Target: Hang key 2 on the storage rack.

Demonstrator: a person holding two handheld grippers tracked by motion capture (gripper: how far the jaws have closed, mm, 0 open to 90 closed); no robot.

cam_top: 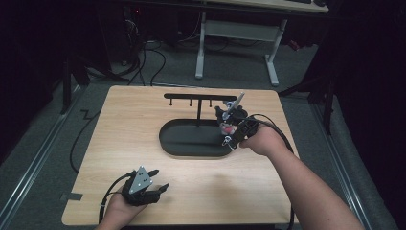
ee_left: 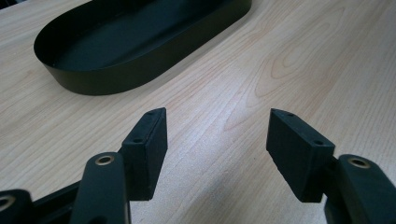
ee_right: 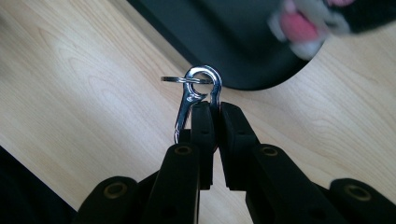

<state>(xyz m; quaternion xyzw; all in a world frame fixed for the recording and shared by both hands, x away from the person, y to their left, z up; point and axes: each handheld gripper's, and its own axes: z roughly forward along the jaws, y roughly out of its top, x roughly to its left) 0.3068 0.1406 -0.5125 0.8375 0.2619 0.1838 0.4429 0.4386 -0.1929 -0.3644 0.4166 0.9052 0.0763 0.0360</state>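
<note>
My right gripper (ee_right: 215, 108) is shut on a silver snap clip (ee_right: 198, 93) with a thin key ring (ee_right: 175, 79) threaded through its eye. It hangs above the right end of a black oval tray (ee_right: 224, 32). In the high view the right gripper (cam_top: 230, 138) holds the clip (cam_top: 227, 141) over the tray's (cam_top: 182, 146) right rim. A blurred pink and white piece (ee_right: 301, 25) lies just beyond; I cannot tell how it is attached. My left gripper (cam_top: 160, 179) rests near the front left of the table. In its own view the left gripper (ee_left: 217, 135) stands open and empty.
A black T-shaped rack (cam_top: 199, 98) with small pegs under its bar stands in the tray's back. The light wooden table (cam_top: 129, 124) is bare to the left of the tray. A white desk frame (cam_top: 239, 33) stands on the floor beyond. The tray wall (ee_left: 116, 77) lies ahead of the left jaws.
</note>
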